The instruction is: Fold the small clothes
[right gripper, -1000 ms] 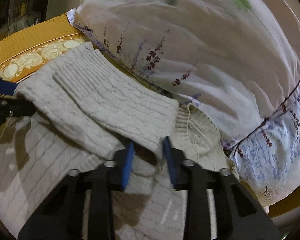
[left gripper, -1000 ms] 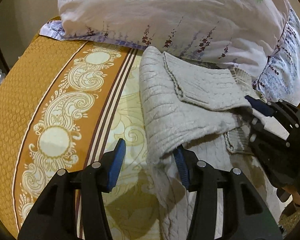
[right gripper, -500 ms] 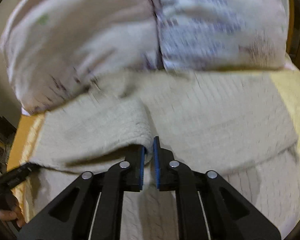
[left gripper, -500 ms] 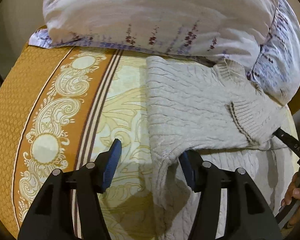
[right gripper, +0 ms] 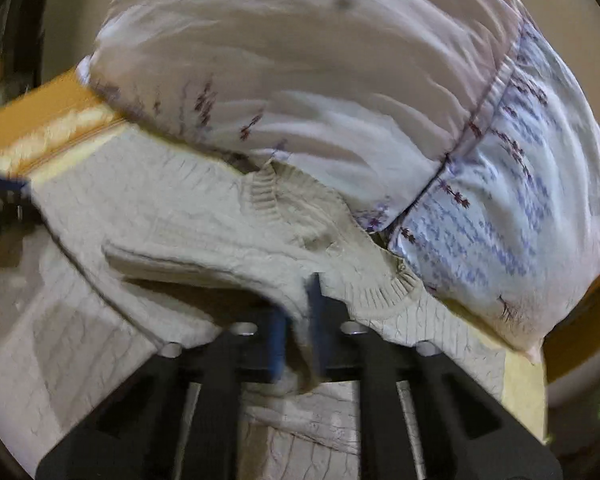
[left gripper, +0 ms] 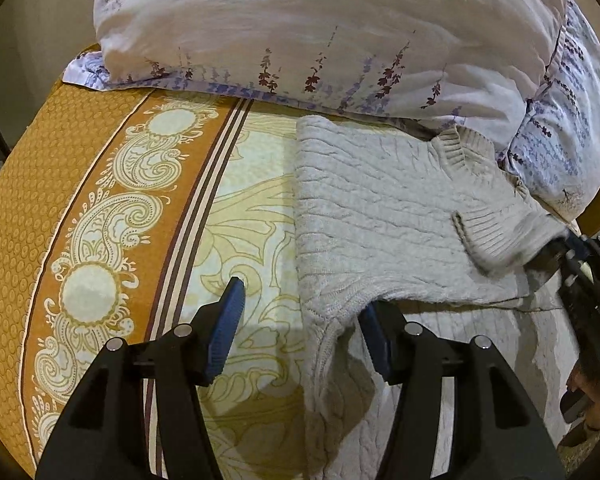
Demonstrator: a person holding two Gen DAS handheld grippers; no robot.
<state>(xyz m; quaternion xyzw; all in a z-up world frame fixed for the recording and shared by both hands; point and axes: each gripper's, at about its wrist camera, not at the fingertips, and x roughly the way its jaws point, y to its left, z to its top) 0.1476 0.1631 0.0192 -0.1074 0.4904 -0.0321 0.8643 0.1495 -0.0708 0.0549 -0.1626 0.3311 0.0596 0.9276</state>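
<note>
A cream cable-knit sweater [left gripper: 380, 216] lies on the patterned bed cover [left gripper: 100, 208], its top against the pillow. My left gripper [left gripper: 300, 332] is open, its jaws standing either side of the sweater's folded left edge, which lies between them. My right gripper [right gripper: 300, 316] is shut on a fold of the sweater [right gripper: 220, 224] near the ribbed cuff, holding it slightly lifted. It also shows at the right edge of the left wrist view [left gripper: 580, 264], beside the ribbed sleeve cuff [left gripper: 496, 236].
A large floral pillow [left gripper: 340, 28] lies along the far side of the bed, touching the sweater's collar; it also shows in the right wrist view [right gripper: 340, 80]. The bed's orange border runs to the left. The bed edge is at the right.
The folded-over sleeve has been drawn across to the right. My right gripper closed on the sweater and swung around. My left gripper stayed open at the left edge.
</note>
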